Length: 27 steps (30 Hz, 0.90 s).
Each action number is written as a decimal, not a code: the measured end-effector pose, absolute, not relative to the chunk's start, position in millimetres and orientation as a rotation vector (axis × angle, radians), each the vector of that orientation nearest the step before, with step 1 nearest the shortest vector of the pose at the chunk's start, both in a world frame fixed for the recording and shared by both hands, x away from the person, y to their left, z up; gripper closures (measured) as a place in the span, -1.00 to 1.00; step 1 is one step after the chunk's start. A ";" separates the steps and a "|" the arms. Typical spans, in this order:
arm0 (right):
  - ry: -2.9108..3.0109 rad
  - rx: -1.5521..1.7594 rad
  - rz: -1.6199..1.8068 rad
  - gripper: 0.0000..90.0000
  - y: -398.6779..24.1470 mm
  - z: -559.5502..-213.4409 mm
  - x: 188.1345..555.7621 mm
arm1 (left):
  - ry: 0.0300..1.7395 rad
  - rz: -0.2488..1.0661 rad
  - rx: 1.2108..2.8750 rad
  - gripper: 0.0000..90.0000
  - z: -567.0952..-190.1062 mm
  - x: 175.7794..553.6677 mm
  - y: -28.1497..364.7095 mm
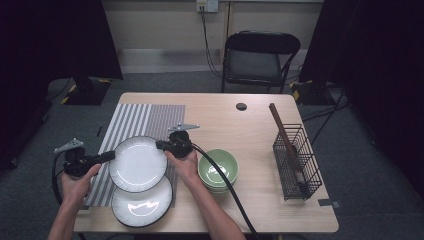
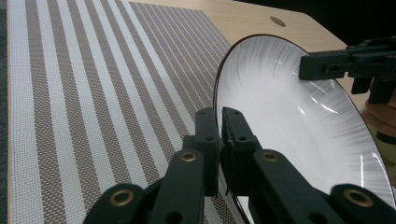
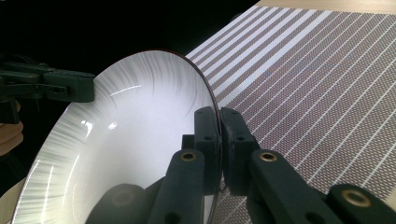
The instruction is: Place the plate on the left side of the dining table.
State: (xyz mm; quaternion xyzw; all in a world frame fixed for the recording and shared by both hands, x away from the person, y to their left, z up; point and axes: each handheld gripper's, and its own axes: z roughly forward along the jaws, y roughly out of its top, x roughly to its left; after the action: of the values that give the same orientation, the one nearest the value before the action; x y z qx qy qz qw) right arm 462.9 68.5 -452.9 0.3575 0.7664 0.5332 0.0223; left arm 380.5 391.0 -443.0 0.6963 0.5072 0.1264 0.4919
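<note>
The white plate is held up between the two tongs, one on each side of its rim, over the near edge of the striped mat on the desk. The left tongs are clamped on the plate's left edge; in the left gripper view the dark rim sits pinched between the two black jaws, with the plate tilted away toward the other tongs. The right tongs are clamped on the opposite edge, and the right gripper view shows the same thing from its side: jaws closed tight on the thin rim of the plate, the mat spread out behind. A second white plate lies flat on the desk just below, partly under the held one. To the right of the right hand stands a stack of green bowls, and well apart on the right side sits a black wire basket with a long brush leaning in it.
</note>
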 end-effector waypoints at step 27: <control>2.348 1.106 1.655 0.93 68.7 -448.0 460.9 | 1.244 0.335 1.701 0.94 -438.9 385.2 388.9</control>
State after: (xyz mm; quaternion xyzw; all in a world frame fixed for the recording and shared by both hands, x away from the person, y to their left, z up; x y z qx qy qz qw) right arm 460.9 68.7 -448.0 0.3590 0.7623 0.5375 0.0318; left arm 385.2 388.9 -438.9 0.6980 0.5107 0.1374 0.4829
